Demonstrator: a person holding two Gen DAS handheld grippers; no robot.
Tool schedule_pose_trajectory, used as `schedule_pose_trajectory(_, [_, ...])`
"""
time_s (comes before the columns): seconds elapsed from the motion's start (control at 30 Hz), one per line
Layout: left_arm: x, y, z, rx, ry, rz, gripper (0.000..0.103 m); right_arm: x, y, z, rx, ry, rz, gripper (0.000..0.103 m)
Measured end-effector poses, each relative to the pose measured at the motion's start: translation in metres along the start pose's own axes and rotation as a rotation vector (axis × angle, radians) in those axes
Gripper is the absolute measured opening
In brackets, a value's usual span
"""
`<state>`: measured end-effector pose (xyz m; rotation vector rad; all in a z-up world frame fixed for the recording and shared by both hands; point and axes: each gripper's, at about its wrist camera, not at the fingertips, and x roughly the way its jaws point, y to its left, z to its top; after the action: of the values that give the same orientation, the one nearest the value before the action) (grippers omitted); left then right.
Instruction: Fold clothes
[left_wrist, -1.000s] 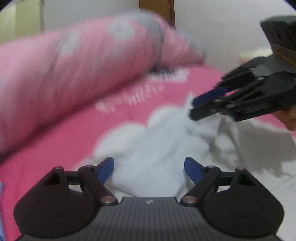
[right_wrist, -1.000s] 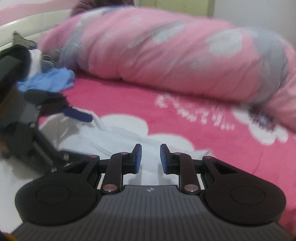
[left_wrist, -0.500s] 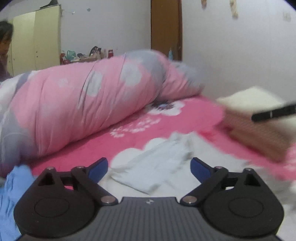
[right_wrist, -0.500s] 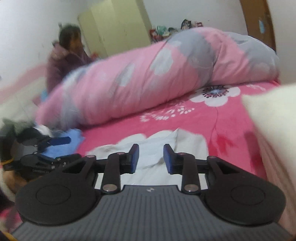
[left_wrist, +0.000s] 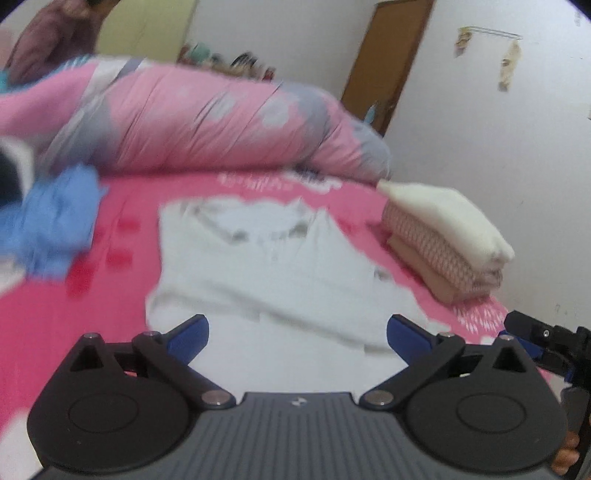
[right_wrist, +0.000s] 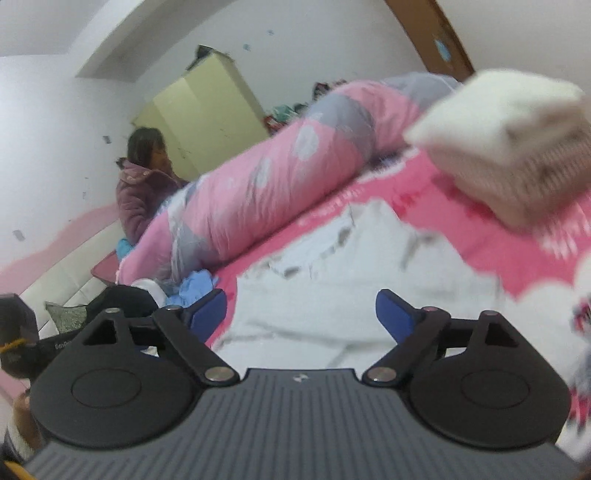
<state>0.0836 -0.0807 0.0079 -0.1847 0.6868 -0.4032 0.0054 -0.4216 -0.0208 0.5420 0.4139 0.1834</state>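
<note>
Pink floral bedsheet (left_wrist: 122, 229) fills the near ground, white walls behind; I list what I see.

Left gripper (left_wrist: 297, 334): tilted down over the near edge of the bed, jaws spread wide and just opened further, nothing between them.

Right gripper (right_wrist: 301, 314): rolled to one side so the room leans, jaws wide and just sprung open, nothing gripped. In the left view I see its tip at the far right edge, beside my own gripper.

White garment (left_wrist: 266, 266): spread flat mid-bed, collar toward the far side, near hem just ahead of both grippers.

Folded stack (left_wrist: 443, 236): right of the garment, cream piece on top, near the bed's right edge.

Blue clothing (left_wrist: 55, 221): crumpled, left.

Rolled pink-and-grey duvet (left_wrist: 207, 125): along the far side.

Open sheet: between garment and blue clothing.

Containers: none I can make out.
</note>
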Motion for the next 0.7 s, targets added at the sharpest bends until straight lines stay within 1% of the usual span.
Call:
schedule_pose_trajectory(0.1, [-0.009,-0.002,-0.023,-0.028,0.015,0.046,0.103,-0.014,0.005,-0.013,0.002,0.026,-0.055,0.088])
schedule_pose_trajectory(0.17, [-0.014,-0.002,-0.036,-0.034,0.028,0.081,0.103,-0.023,0.009,-0.016,-0.005,0.02,-0.101,0.09])
schedule_pose_trajectory(0.2, [-0.016,-0.002,-0.043,-0.036,0.035,0.099,0.103,-0.026,0.012,-0.018,-0.01,0.015,-0.116,0.093])
schedule_pose_trajectory(0.23, [-0.018,-0.003,-0.047,-0.034,0.04,0.116,0.103,-0.03,0.015,-0.02,-0.015,0.01,-0.131,0.098])
schedule_pose_trajectory(0.33, [-0.023,-0.007,-0.055,-0.016,0.048,0.163,0.103,-0.04,0.025,-0.027,-0.044,-0.012,-0.158,0.102])
schedule_pose_trajectory(0.5, [-0.035,-0.017,-0.058,0.01,0.017,0.188,0.103,-0.047,0.041,-0.033,-0.114,-0.048,-0.167,0.102])
schedule_pose_trajectory(0.6, [-0.039,-0.022,-0.058,0.039,-0.009,0.2,0.103,-0.045,0.052,-0.035,-0.156,-0.064,-0.218,0.102])
schedule_pose_trajectory(0.7, [-0.041,-0.022,-0.058,0.049,-0.023,0.179,0.103,-0.04,0.06,-0.037,-0.193,-0.062,-0.272,0.102])
